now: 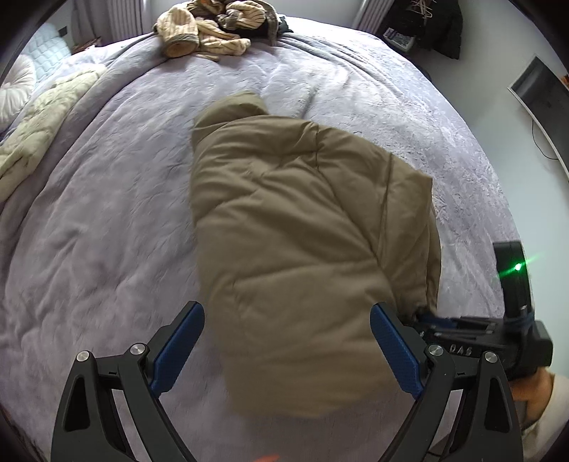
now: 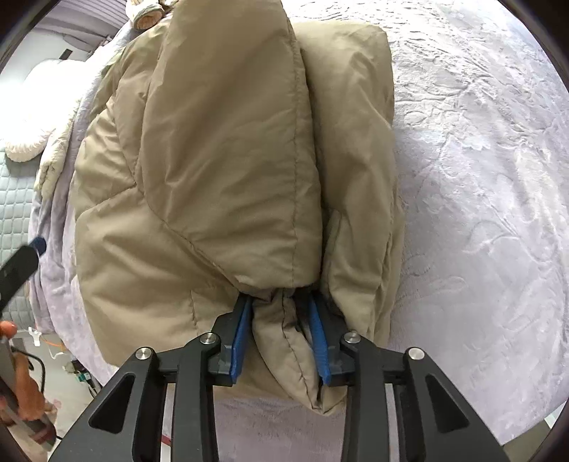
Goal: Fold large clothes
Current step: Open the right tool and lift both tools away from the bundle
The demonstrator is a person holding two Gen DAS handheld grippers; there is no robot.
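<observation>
Right gripper (image 2: 281, 334): blue pads partly closed, a thick fold at the near edge of the tan puffer jacket (image 2: 220, 170) bunched between them and touching both; whether gripped tight or only cradled, cannot tell. Left gripper (image 1: 286, 344): jaws spread wide, nothing pinched, poised above the jacket's near end with fabric showing in the gap. Jacket folded into a bulky bundle, flat on the lavender bedspread (image 1: 89, 231), hood end pointing away. Beyond the jacket, at the far edge of the bedspread, a heap of striped beige clothes (image 1: 209, 32). Left of the jacket, a cream quilted blanket (image 1: 39, 131) along the bedspread's side.
</observation>
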